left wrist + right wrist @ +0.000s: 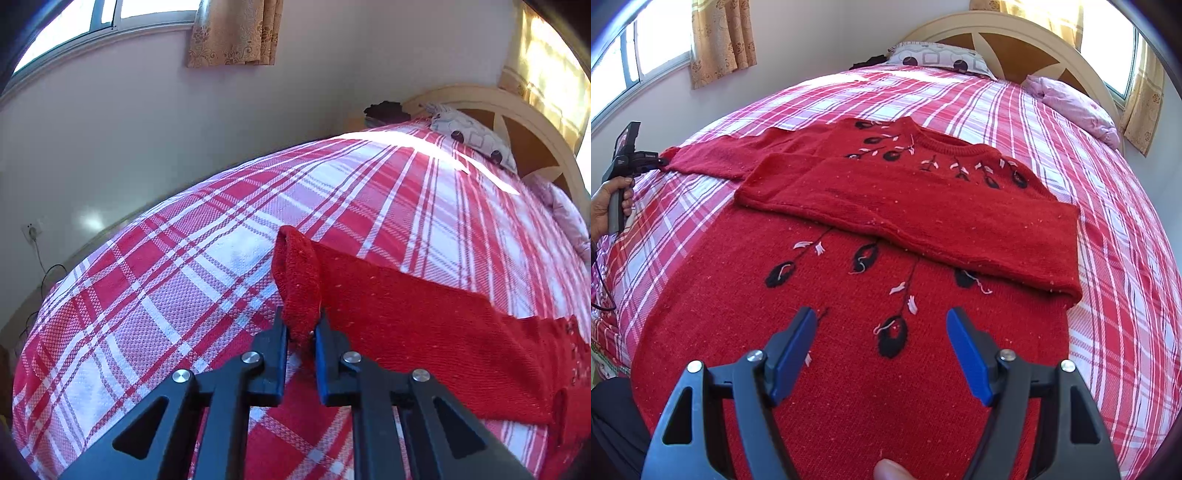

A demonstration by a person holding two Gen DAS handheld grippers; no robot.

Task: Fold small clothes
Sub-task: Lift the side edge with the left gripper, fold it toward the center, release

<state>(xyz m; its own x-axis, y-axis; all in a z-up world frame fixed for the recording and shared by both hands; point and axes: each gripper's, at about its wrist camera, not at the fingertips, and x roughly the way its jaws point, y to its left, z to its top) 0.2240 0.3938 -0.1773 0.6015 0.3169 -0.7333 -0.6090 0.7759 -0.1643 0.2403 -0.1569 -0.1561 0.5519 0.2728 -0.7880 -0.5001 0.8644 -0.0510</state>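
A red knit sweater [849, 369] with black and white stitched flowers lies face up on the plaid bed [1108, 258]. One sleeve [923, 218] is folded across its chest. The other sleeve [424, 325] stretches out flat to the side. My left gripper [301, 326] is shut on that sleeve's cuff [299, 273], which stands up between the pads. In the right wrist view the left gripper [661, 161] shows at the far left, held by a hand [605, 206]. My right gripper [881, 321] hangs open above the sweater's lower body, nothing between its fingers.
Two pillows [938, 59] [1075, 107] lie against the curved headboard [1015, 40]. A wall with a socket and cable [35, 236] runs along the bed's far side. Curtained windows [720, 40] stand behind. A fingertip [886, 470] shows at the bottom edge.
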